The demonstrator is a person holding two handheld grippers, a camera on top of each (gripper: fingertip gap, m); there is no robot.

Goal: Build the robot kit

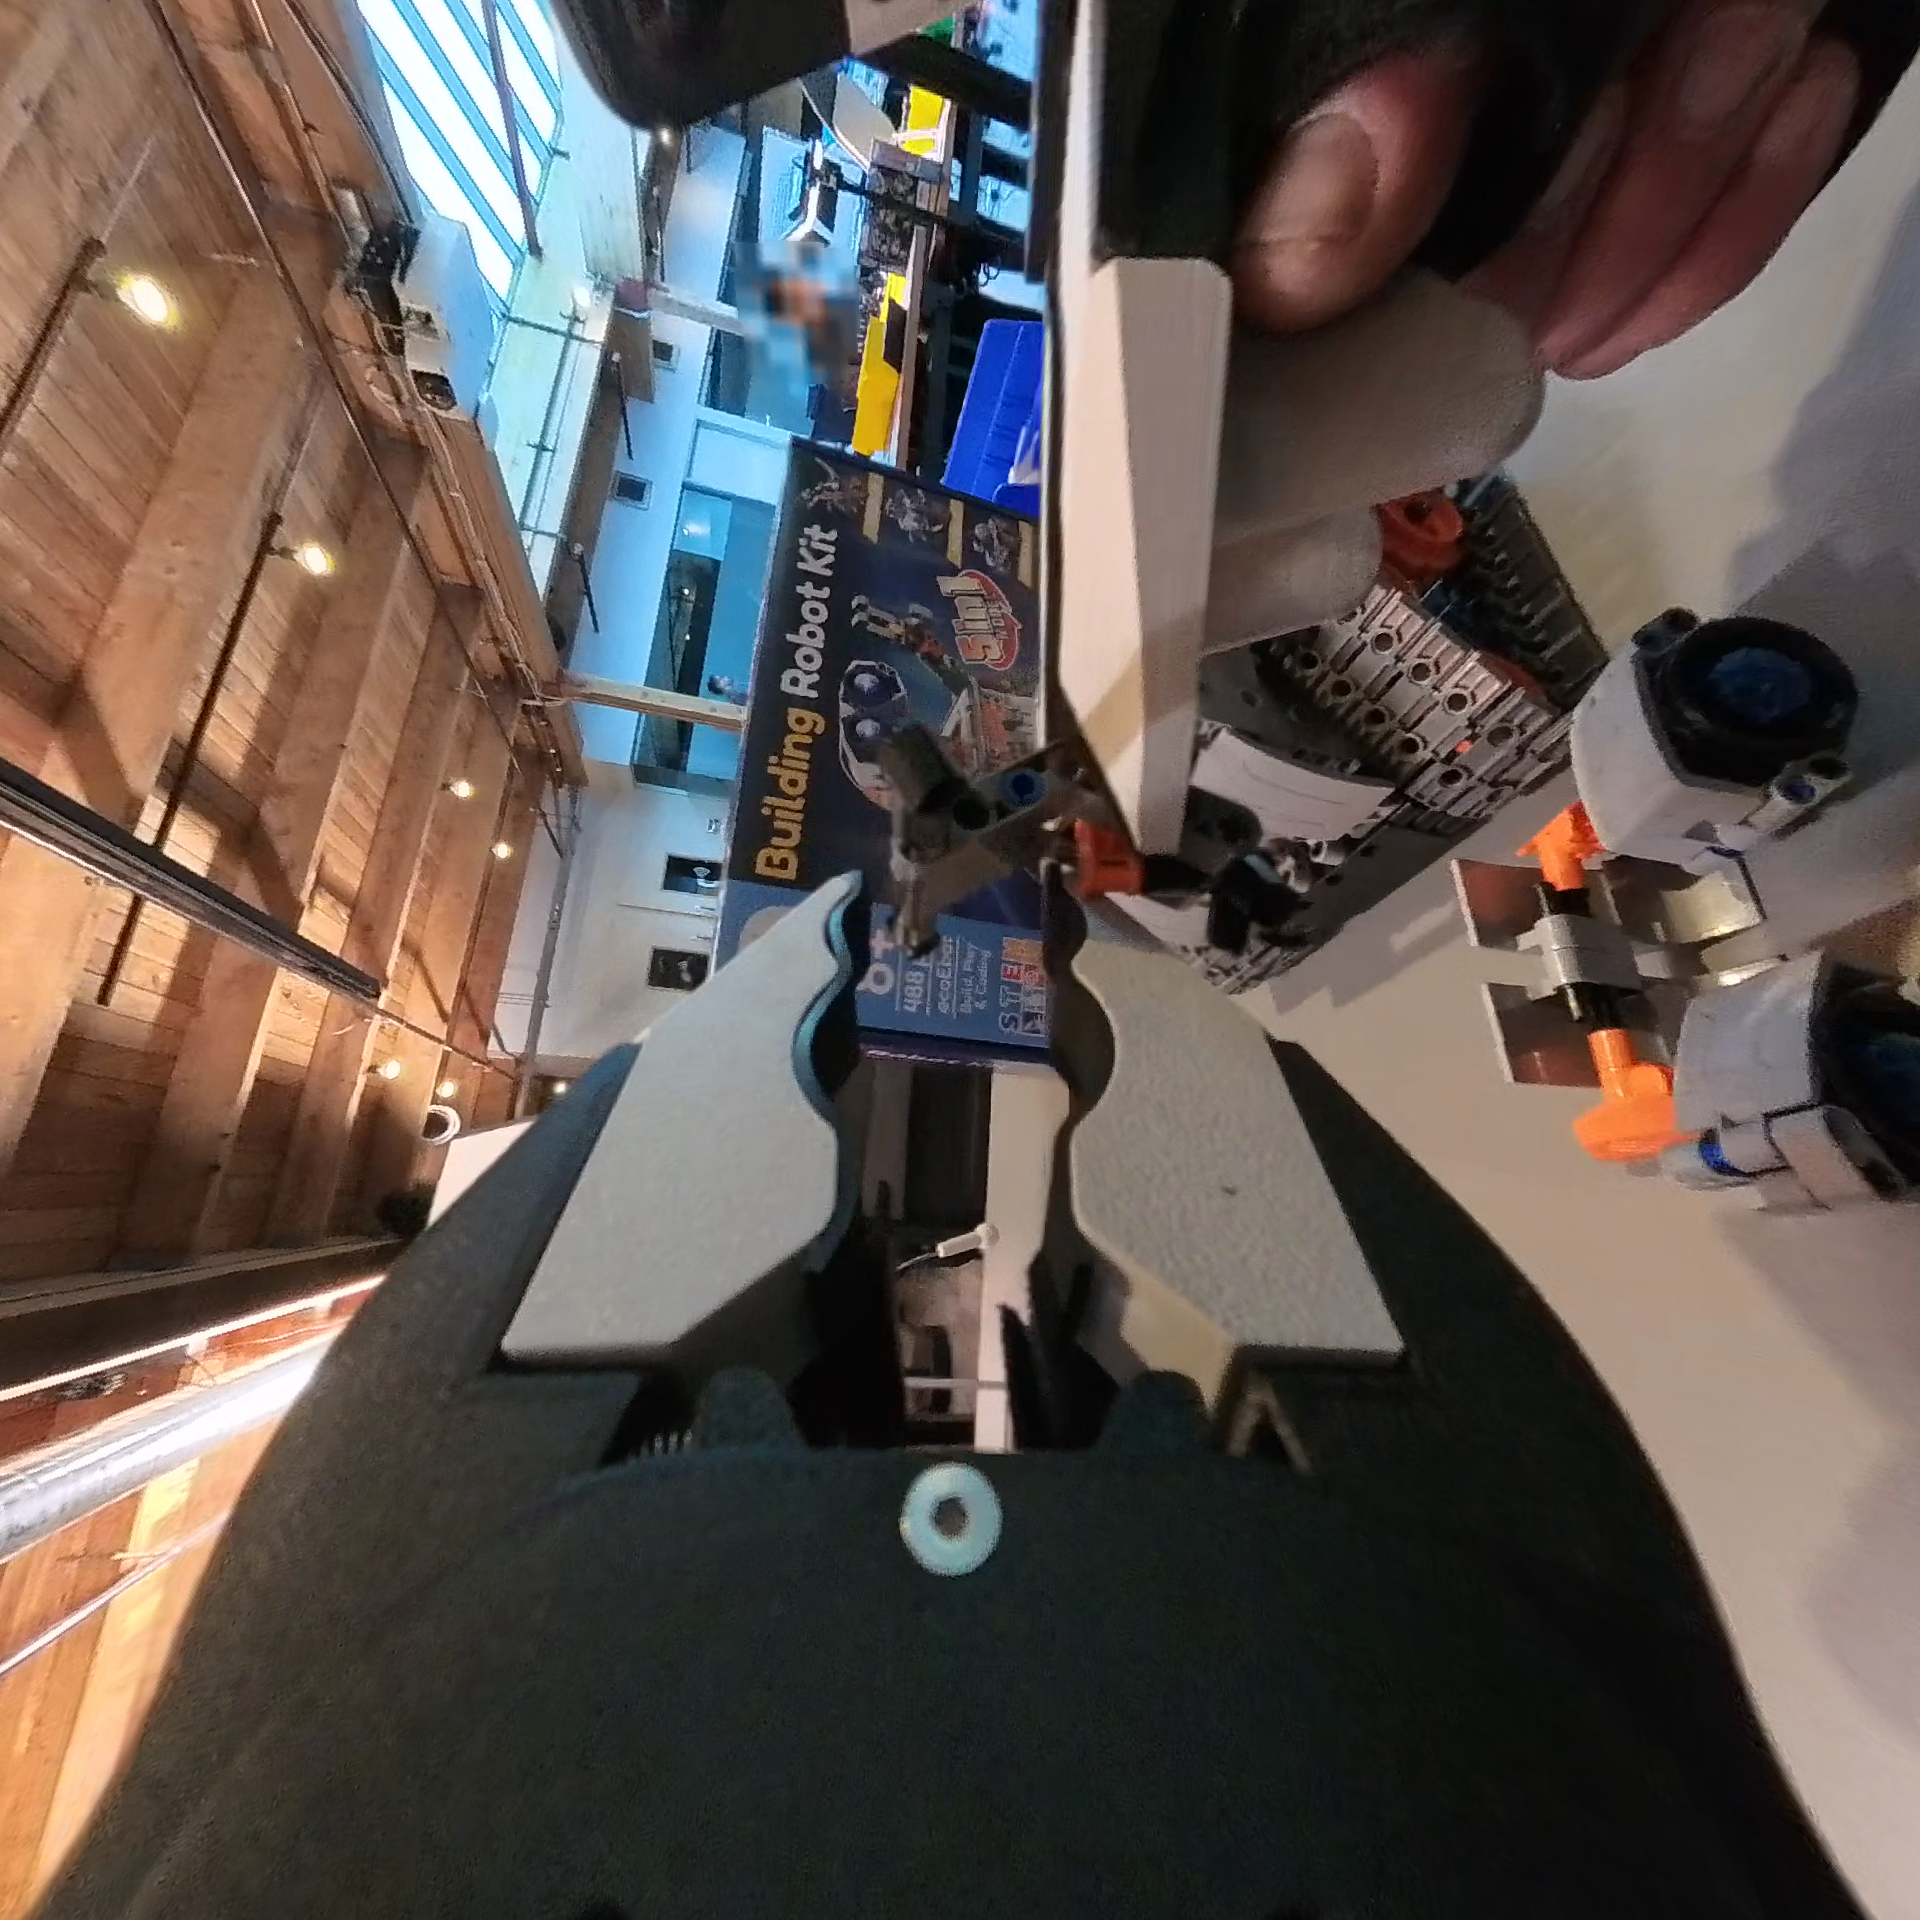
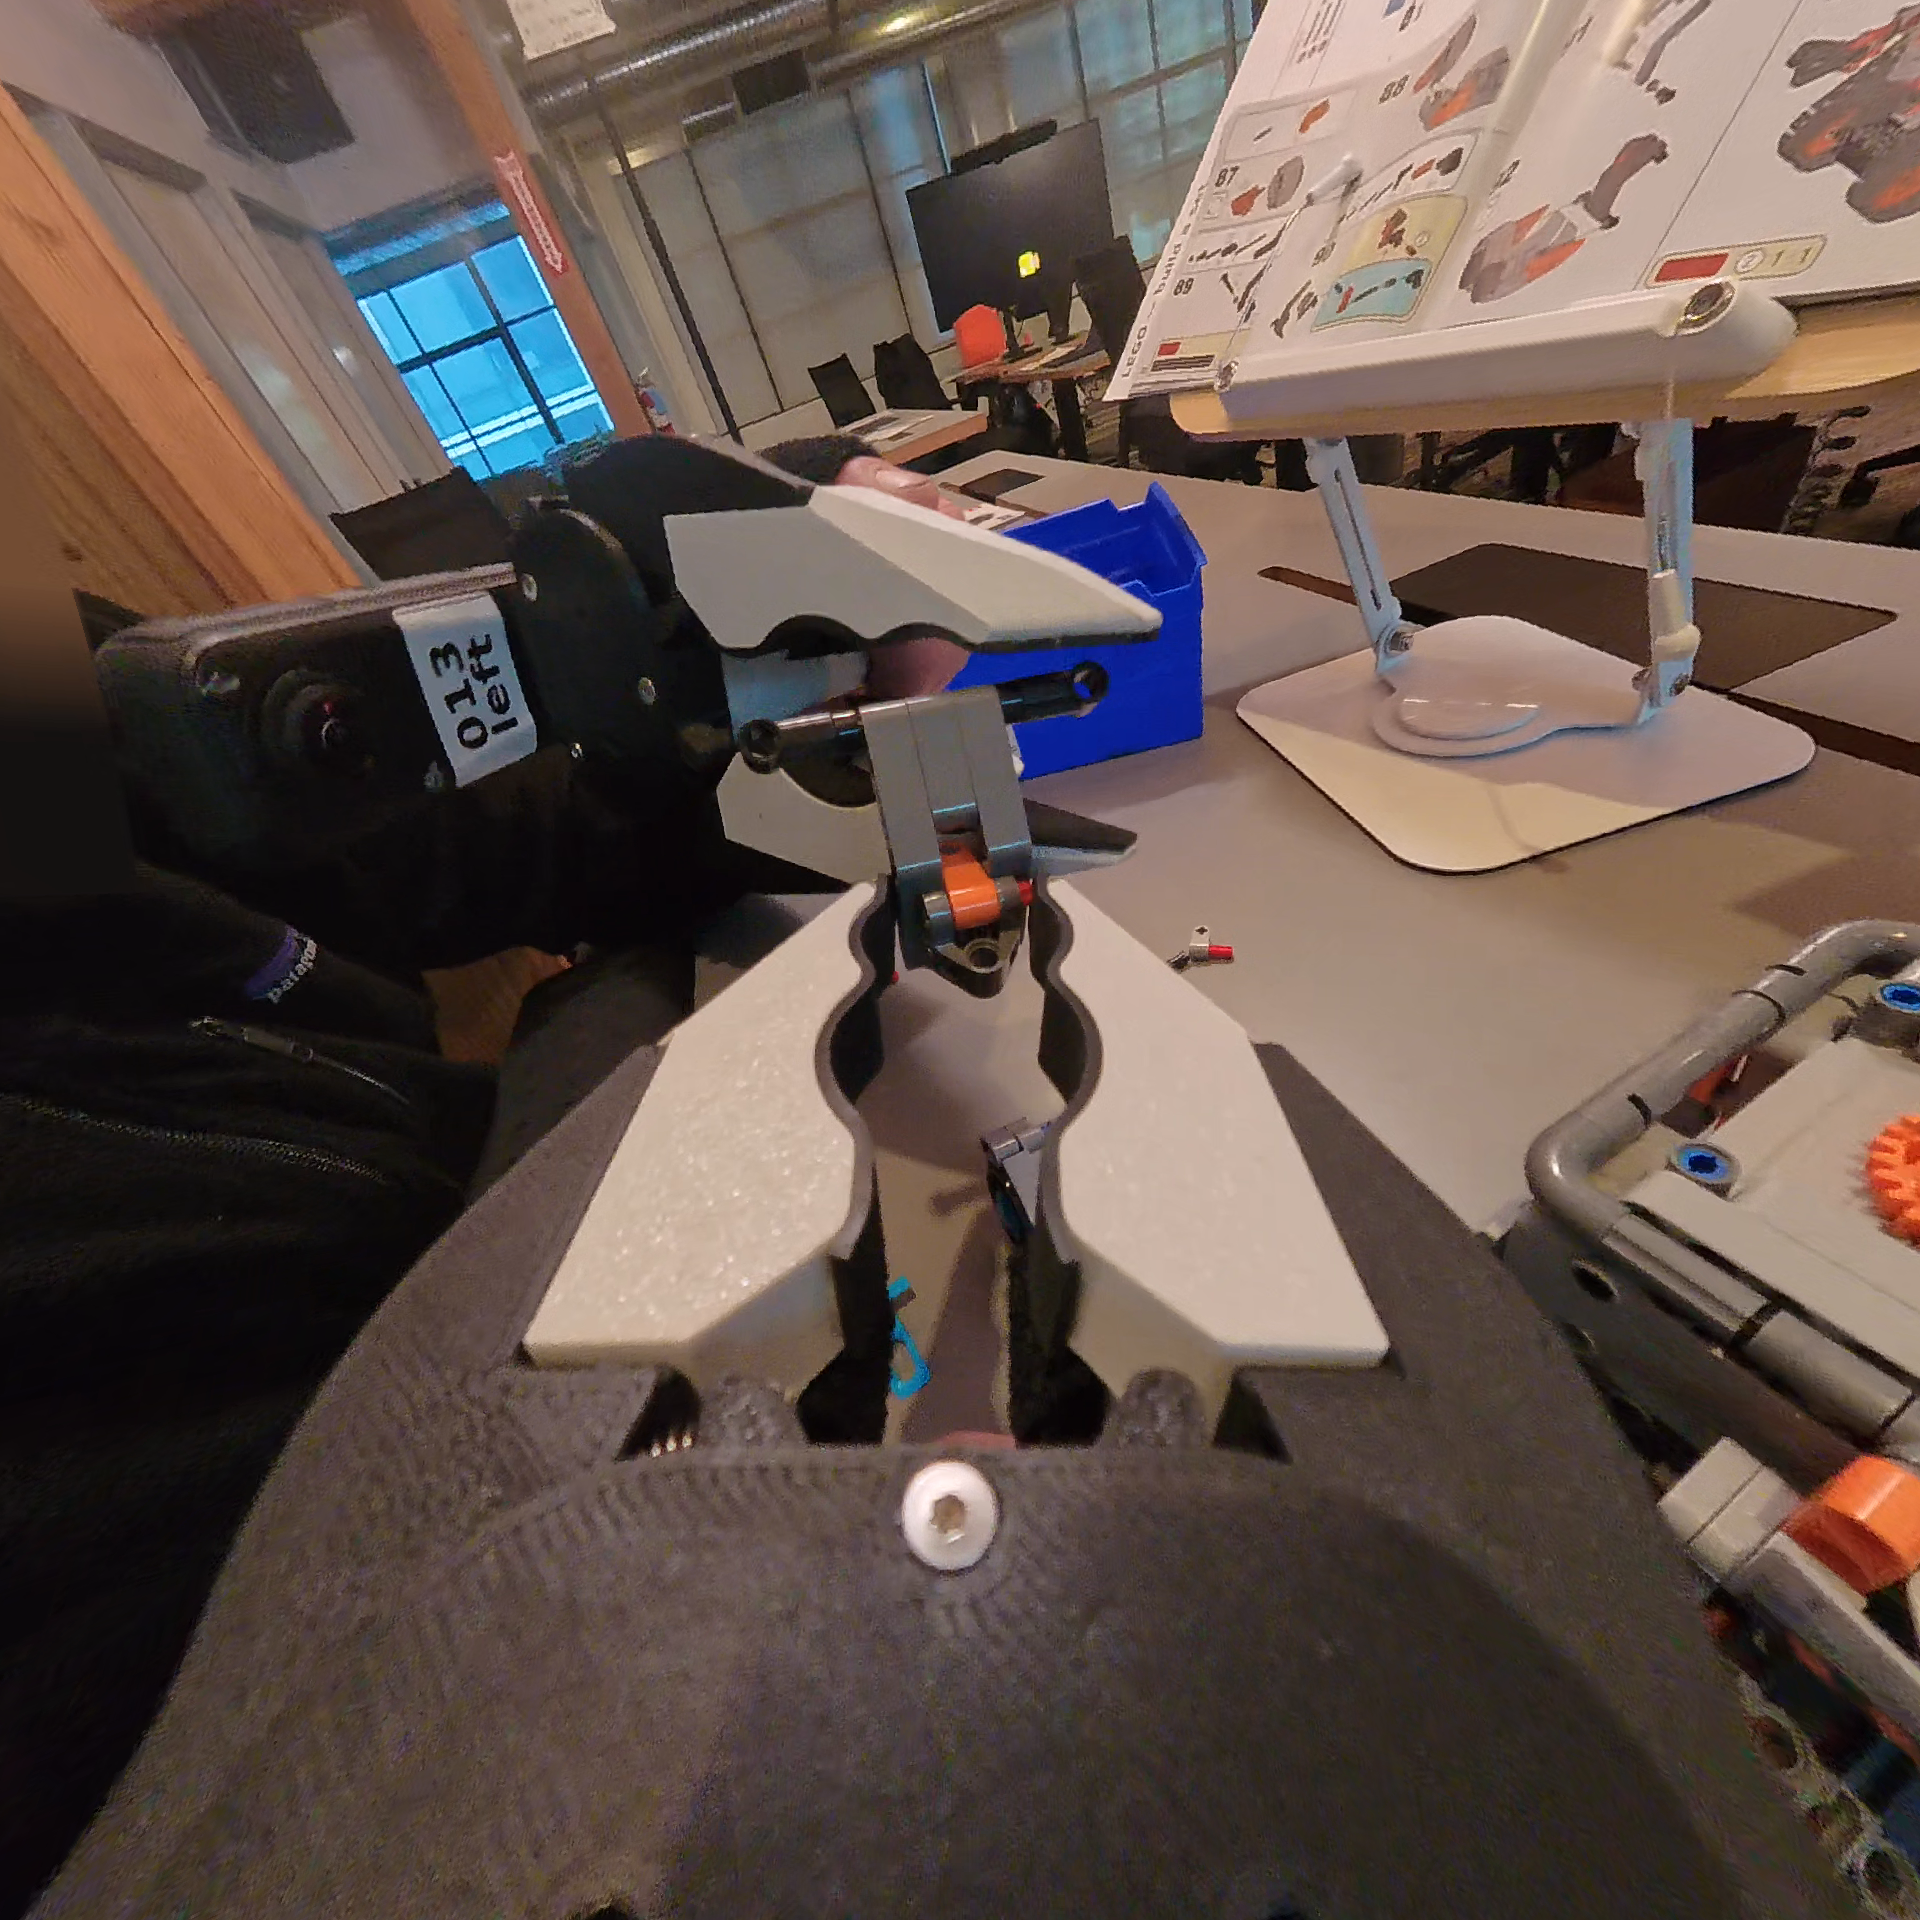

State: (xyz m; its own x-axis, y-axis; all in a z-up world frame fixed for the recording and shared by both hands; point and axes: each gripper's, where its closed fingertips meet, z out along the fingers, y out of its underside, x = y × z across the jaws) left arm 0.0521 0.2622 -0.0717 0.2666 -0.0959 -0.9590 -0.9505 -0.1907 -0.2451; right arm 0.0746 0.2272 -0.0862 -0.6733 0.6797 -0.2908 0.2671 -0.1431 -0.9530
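My right gripper [image 2: 956,914] is shut on a small grey brick assembly [image 2: 951,790] with an orange piece, and holds it upright above the grey table [image 2: 1351,997]. A thin black axle [image 2: 810,722] runs through the assembly's top. My left gripper [image 2: 1138,727] comes in from the left, turned on its side. Its jaws stand open above and below the axle, not touching it. In the left wrist view my left gripper [image 1: 956,914] is open with the assembly [image 1: 935,821] just beyond its tips. A finger [image 1: 1143,540] of the right gripper and a hand fill the top right.
A blue bin [image 2: 1132,644] stands behind the grippers. An instruction booklet [image 2: 1507,187] rests on a white stand [image 2: 1517,748] at the back right. A part-built model [image 2: 1714,1247] sits at the right, also in the left wrist view [image 1: 1403,707]. A kit box [image 1: 831,727] and a small loose piece [image 2: 1200,951] lie nearby.
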